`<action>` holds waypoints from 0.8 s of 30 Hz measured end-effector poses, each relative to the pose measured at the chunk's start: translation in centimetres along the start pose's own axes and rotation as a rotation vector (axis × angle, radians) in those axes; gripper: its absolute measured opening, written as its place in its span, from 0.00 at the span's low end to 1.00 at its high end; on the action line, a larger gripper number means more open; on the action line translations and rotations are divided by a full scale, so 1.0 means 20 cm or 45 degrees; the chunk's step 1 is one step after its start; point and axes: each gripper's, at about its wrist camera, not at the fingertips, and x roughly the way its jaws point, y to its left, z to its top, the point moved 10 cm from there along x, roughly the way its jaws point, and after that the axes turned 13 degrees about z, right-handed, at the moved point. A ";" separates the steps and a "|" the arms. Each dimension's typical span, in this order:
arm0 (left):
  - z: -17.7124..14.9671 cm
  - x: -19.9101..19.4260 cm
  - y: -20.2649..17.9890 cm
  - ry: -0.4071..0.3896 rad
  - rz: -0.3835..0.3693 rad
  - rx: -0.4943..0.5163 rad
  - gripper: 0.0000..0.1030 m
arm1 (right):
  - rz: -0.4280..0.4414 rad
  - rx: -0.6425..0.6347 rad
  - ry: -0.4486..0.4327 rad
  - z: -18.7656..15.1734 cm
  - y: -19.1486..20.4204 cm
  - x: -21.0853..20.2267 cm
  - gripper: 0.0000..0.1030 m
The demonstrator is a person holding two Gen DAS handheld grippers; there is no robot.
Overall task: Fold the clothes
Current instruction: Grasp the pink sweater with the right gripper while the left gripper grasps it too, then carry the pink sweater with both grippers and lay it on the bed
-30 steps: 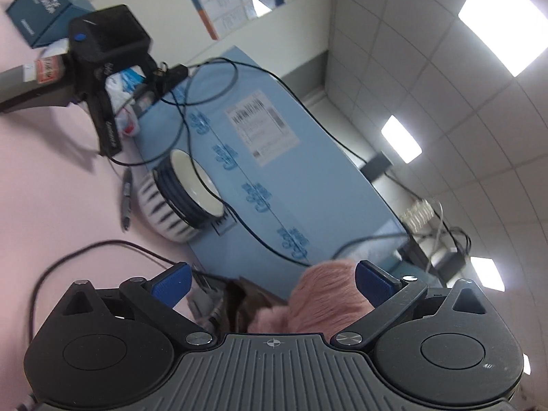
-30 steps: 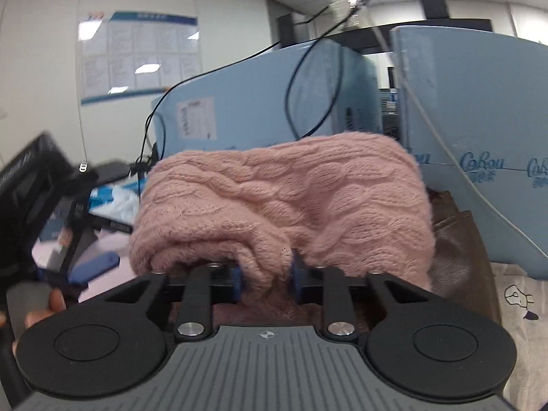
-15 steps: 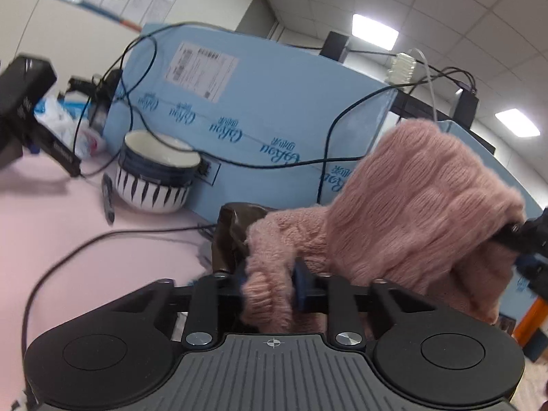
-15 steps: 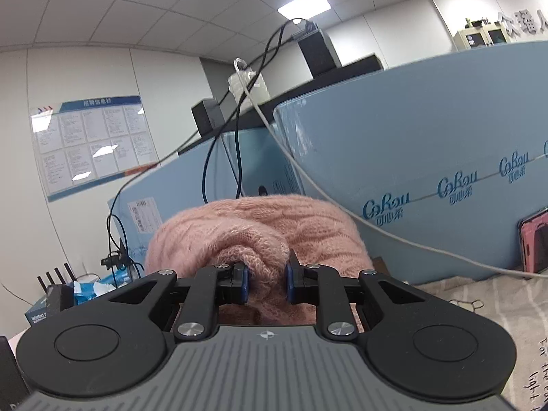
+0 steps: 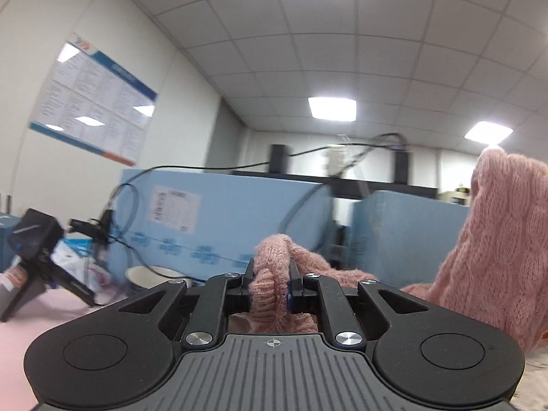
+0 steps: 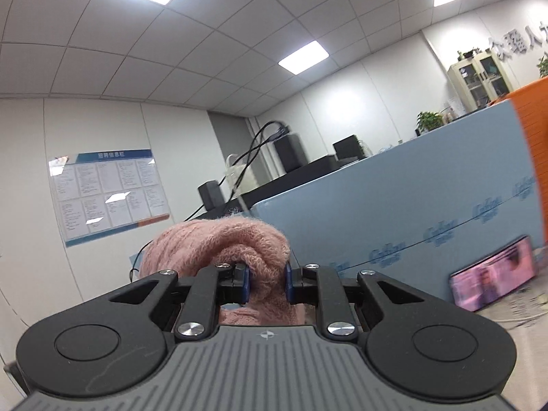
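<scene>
One fuzzy pink cable-knit sweater hung lifted between two grippers, above the pale pink tabletop. The left gripper was clenched on one bunched fold, and the right gripper on another.

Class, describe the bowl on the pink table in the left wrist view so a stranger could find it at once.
Start at the long blue partition board behind the pink table. At its foot, right of the black camera on its stand, sits a round cream-lined bowl. It is the only dish there, and a black cable crosses its rim.
</scene>
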 end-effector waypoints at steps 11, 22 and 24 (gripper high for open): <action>-0.33 -0.31 -0.69 0.303 -0.533 0.292 0.13 | -0.456 0.027 0.093 -0.01 -0.46 -0.78 0.16; -0.55 -0.32 -0.75 0.442 -0.498 0.578 0.24 | -0.639 -0.013 0.461 -0.23 -0.77 -1.14 0.23; -0.54 -0.33 -0.74 0.434 -0.483 0.599 0.36 | -0.649 -0.032 0.486 -0.23 -0.78 -1.19 0.38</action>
